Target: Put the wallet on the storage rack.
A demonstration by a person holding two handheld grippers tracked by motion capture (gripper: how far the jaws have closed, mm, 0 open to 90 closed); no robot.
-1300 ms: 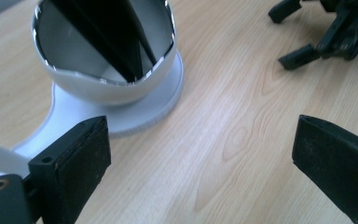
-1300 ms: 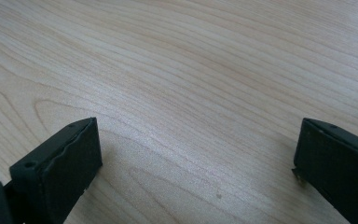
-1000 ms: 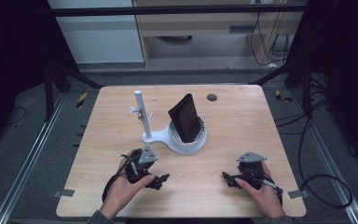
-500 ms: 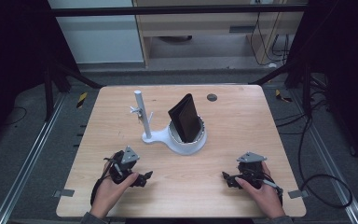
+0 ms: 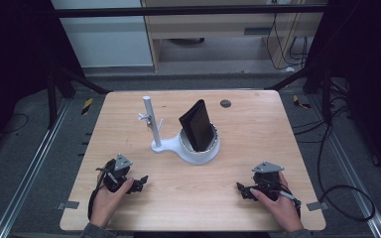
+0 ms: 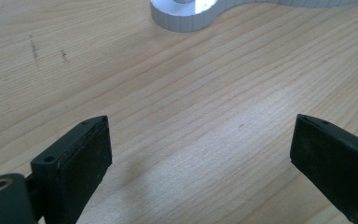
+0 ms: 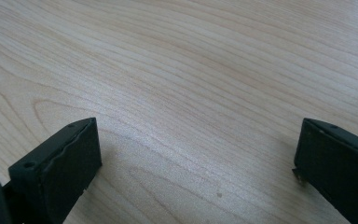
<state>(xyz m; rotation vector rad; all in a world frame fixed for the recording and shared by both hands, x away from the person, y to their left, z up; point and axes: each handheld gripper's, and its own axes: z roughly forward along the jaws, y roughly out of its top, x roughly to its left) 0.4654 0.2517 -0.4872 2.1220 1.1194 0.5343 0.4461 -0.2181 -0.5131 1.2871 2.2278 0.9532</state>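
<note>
Left hand-held gripper (image 5: 140, 184) and right hand-held gripper (image 5: 242, 191): we see both gaping wide, empty, low over the bench (image 5: 258, 134).

Black wallet (image 5: 197, 125) upright in white stand (image 5: 198, 152); wooden table (image 5: 258, 129).

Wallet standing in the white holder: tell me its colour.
Black. The wallet stands upright in the white holder, clearest in the high view.

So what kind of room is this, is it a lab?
Probably a lab or test room: a bare wooden table framed by dark metal struts, loose cables on a grey floor, and a person holding a claw in each hand.
</note>
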